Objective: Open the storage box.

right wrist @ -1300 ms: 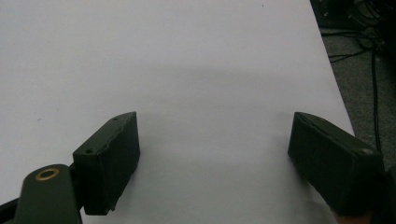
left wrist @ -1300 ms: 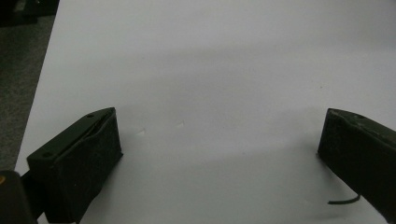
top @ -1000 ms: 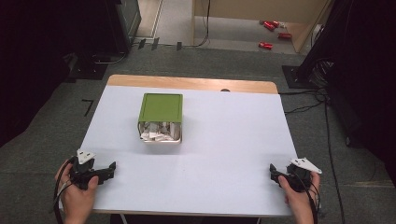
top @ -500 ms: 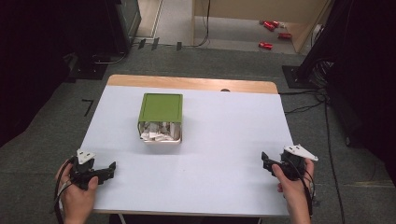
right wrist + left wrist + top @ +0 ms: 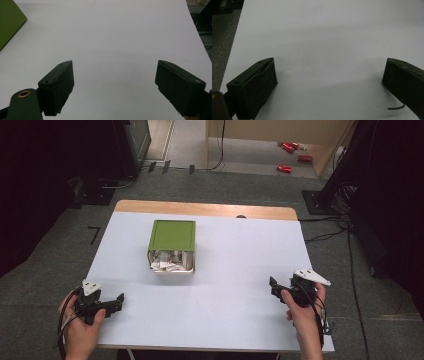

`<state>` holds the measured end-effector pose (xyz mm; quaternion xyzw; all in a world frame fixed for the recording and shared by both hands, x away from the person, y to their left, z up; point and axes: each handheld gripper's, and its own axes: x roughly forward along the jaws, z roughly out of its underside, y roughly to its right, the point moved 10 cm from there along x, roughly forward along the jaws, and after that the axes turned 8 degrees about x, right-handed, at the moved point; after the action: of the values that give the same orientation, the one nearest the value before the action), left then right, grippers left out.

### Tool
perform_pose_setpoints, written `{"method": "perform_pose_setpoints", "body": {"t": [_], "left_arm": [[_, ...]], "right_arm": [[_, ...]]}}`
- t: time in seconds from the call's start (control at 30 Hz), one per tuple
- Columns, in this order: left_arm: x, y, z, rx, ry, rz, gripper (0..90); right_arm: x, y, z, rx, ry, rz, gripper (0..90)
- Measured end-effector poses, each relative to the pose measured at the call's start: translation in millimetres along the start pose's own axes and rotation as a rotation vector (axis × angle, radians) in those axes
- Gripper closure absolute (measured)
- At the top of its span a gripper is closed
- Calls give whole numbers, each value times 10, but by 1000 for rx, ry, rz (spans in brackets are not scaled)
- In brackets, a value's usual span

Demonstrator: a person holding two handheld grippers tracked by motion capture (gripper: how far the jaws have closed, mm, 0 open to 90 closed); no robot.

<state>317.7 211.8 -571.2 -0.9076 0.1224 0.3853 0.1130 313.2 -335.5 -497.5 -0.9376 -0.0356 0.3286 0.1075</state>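
White laminate covers the surface [image 5: 235,270] we are looking down on, with a strip of bare wood along its far edge. A green box [image 5: 172,245] stands left of centre toward the far side, its lid flat on top and its near side open, where we can make out pale, crumpled-looking contents that are too small to identify. From the right gripper view a corner of the same green box [image 5: 8,21] cuts into the upper left.

We see the left gripper [image 5: 117,301] at the near-left corner of the surface, held in the person's left hand [image 5: 80,327] and pointing to the right across the laminate. In the left gripper view its two black jaws stand wide apart with bare white surface between them and nothing held; a thin dark wire curls beside the jaw at the right of that view.

The right gripper [image 5: 273,287] sits near the right edge, held by the right hand [image 5: 302,312], its grey three-cornered plate on top and its jaws pointing left toward the middle. In the right gripper view its jaws are likewise spread wide over empty white laminate, gripping nothing.

Both grippers are well apart from the box and from each other. Beyond the surface we see grey carpet, black stands and cables, and a few red items [image 5: 292,154] lying on the floor at the far right.
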Motion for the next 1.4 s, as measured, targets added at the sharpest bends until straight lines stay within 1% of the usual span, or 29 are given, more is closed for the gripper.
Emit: {"method": "perform_pose_setpoints", "body": {"t": [0.03,0.07,0.13,0.2,0.23,0.27,0.3,0.33,0.37,0.43,0.53,0.57,0.6,0.63,0.67,0.77,0.8,0.83,0.87,0.97,1.03,1.17,1.2,1.23,1.27,1.3,1.33,1.37,1.4], "left_arm": [[1,0,-1,1,-2,0,0],[1,0,-1,1,-2,0,0],[1,0,-1,1,-1,0,0],[0,0,0,1,-1,-1,0],[0,0,0,1,-1,-1,0],[0,0,0,1,-1,-1,0],[0,0,0,1,-1,-1,0],[0,0,0,1,-1,-1,0],[0,0,-1,0,-1,-1,0],[0,0,0,0,-1,-1,0],[0,0,0,0,-1,-1,0],[0,0,0,1,-1,-1,0],[0,0,0,0,-1,-1,0],[0,0,-1,1,-1,0,0],[0,0,-1,1,-1,0,0],[0,0,-2,1,-2,-2,0],[0,0,-2,1,-2,-2,0],[0,0,-3,1,-1,-1,0],[0,0,-2,1,-2,-1,0],[-1,0,-2,2,-2,-1,0],[-1,0,-2,2,-2,-1,0],[0,0,-2,2,-3,-1,0],[0,0,-2,2,-2,-2,0],[0,0,-2,2,-2,-1,0],[0,0,-2,2,-2,-1,0],[0,0,-2,2,-2,-2,0],[0,0,-2,2,-2,-2,0],[0,1,-2,2,-2,-2,0],[0,1,-2,2,-2,-2,0]], "right_arm": [[14,-71,-16,-5,4,-9,156],[14,-71,-16,-5,4,-9,156],[51,-176,-23,-10,2,-23,157],[65,-208,-23,-11,0,-27,158],[93,-280,-28,-15,0,-38,159],[93,-280,-28,-15,0,-38,159],[116,-356,-30,-21,-2,-47,160],[116,-356,-30,-21,-2,-47,160],[133,-436,-35,-30,-5,-55,161],[144,-513,-49,-38,-3,-68,162],[154,-576,-69,-42,1,-76,164],[166,-635,-85,-46,3,-83,165],[166,-635,-85,-46,3,-83,165],[183,-697,-95,-49,3,-89,167],[183,-697,-95,-49,3,-89,167],[218,-830,-106,-60,-1,-105,169],[218,-830,-106,-60,-1,-105,169],[238,-892,-104,-64,-3,-111,169],[238,-892,-104,-64,-3,-111,169],[294,-1006,-94,-78,-12,-121,170],[306,-1035,-93,-80,-14,-125,170],[345,-1199,-108,-89,-13,-145,170],[345,-1199,-108,-89,-13,-145,170],[353,-1265,-117,-96,-10,-152,173],[353,-1265,-117,-96,-10,-152,173],[361,-1333,-121,-102,-8,-158,177],[361,-1333,-121,-102,-8,-158,177],[373,-1397,-119,-110,-11,-161,181],[373,-1397,-119,-110,-11,-161,181]]}}
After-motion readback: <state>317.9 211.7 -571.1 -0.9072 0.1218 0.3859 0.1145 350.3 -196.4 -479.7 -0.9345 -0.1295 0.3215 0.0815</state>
